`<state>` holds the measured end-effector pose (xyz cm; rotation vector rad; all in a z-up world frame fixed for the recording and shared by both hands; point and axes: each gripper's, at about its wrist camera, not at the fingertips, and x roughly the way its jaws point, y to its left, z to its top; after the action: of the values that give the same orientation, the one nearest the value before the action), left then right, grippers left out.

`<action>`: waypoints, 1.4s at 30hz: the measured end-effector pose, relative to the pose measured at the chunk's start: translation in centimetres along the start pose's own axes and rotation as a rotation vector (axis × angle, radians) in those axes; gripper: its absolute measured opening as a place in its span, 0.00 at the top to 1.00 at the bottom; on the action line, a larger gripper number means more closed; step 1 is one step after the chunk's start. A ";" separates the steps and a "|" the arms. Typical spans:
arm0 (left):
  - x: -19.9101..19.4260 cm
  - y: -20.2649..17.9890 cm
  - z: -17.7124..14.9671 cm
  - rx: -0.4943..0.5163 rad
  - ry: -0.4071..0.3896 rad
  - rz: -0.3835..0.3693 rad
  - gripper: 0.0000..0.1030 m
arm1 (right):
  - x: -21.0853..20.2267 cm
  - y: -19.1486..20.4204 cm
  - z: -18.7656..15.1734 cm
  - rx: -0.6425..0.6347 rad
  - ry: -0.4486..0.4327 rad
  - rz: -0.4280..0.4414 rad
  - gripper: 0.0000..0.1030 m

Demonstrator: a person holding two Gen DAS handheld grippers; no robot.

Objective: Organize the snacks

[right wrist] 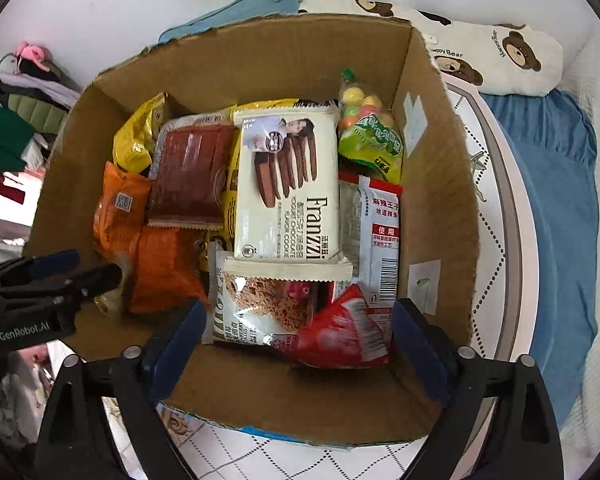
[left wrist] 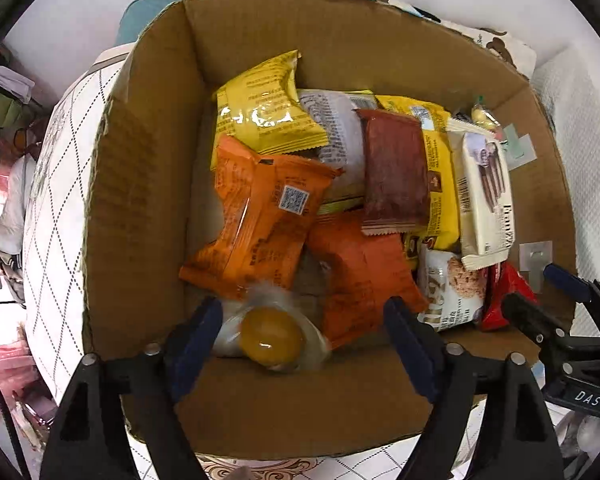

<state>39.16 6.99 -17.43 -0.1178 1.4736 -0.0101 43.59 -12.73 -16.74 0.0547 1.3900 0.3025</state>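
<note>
holding nearly everything: open brown corrugated cardboard box (right wrist: 440,216), set on quilted white bedding with a dotted diamond pattern (left wrist: 60,216). packed inside, overlapping in a loose heap, largest first: cream franzzi chocolate cookie pack (right wrist: 288,188) lying flat on top near the middle; glossy orange foil pouches (left wrist: 260,216) toward the left wall; matte reddish-brown wrapped bar (right wrist: 190,176) resting over yellow crinkled snack bags (left wrist: 260,112); white-and-red spicy strip packet (right wrist: 376,236) along the right wall; white oat-cookie packet (right wrist: 260,312) and shiny red wrapper (right wrist: 340,332) at the near edge; green bag of coloured round candies (right wrist: 368,132) in the far right corner. smallest: clear-wrapped amber jelly cup (left wrist: 270,340), lying on the box floor at the near left, between but not gripped by the spread fingers of the left gripper (left wrist: 300,344). right gripper (right wrist: 296,340) likewise spread wide, hovering over the red wrapper, pinching nothing.
</note>
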 end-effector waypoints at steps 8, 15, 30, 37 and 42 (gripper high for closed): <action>-1.4 -0.6 -0.8 0.006 -0.047 0.022 0.03 | -0.5 0.7 -0.6 -0.014 -0.027 -0.071 0.04; -2.4 -0.5 -1.2 -0.012 -0.097 0.041 0.03 | -1.5 0.7 -1.1 0.003 -0.077 -0.106 0.04; -8.4 -1.1 -5.7 -0.018 -0.294 0.040 0.03 | -8.4 1.5 -5.4 0.002 -0.266 -0.111 0.02; -12.3 -1.9 -10.4 -0.002 -0.424 0.093 0.03 | -13.6 2.5 -10.5 -0.003 -0.393 -0.108 0.01; -15.2 -2.2 -13.9 -0.010 -0.494 0.057 0.03 | -17.2 3.6 -14.2 -0.016 -0.466 -0.096 0.01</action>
<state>23.97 4.95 -3.47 -0.0793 0.9830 0.0683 26.57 -15.43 -2.07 0.0415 0.9244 0.2043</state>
